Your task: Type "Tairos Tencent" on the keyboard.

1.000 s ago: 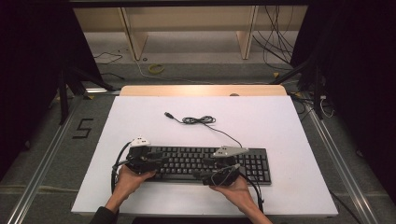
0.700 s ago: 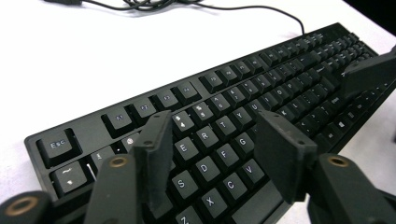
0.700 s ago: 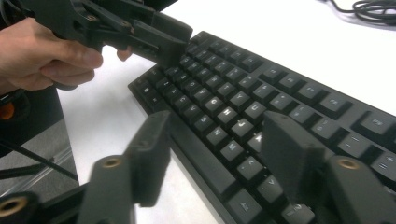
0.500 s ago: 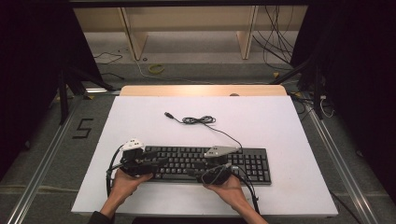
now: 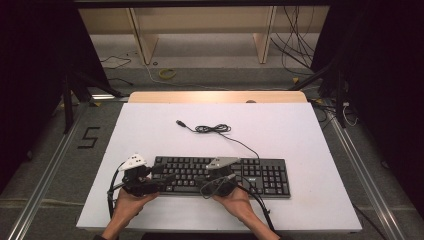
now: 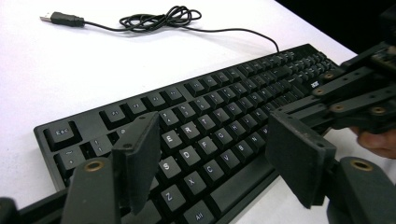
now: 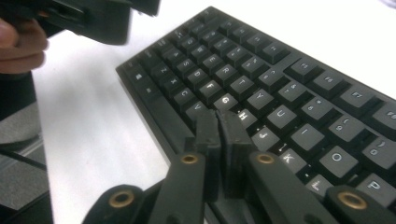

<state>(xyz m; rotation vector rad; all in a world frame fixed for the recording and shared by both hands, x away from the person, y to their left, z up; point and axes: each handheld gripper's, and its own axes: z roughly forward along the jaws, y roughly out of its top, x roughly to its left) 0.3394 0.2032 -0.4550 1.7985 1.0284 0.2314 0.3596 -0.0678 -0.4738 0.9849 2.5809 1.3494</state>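
I've got the keyboard (image 5: 220,176) lying flat on the white worktop (image 5: 300,130), close to the near edge, long axis running left-right, key rows facing me, numpad end to the right. Lots of free room behind it and to the right; only a thin strip of worktop between its front edge and my hands, and the left end sits near the worktop's left edge. Body is matte black plastic, rectangular, low profile, w/ blocky square keycaps and white legends. Its thin black cable (image 5: 212,128) leaves the back edge right of centre, runs up-left into a loose coil and ends in a USB plug (image 5: 180,122) pointing away to the left. Left tool (image 5: 159,181) is at the keyboard's left end; its jaws have just been opening and now stand wide, flat rubbery pads (image 6: 140,158) apart above the Z–C area, gripping nothing. Right tool (image 5: 202,181) is at the front edge about mid-board; its jaws have just been closing and are now pressed together, nothing between them, tips over the G/H keys in the right gripper view. Both tools angle inward toward each other, near but apart.
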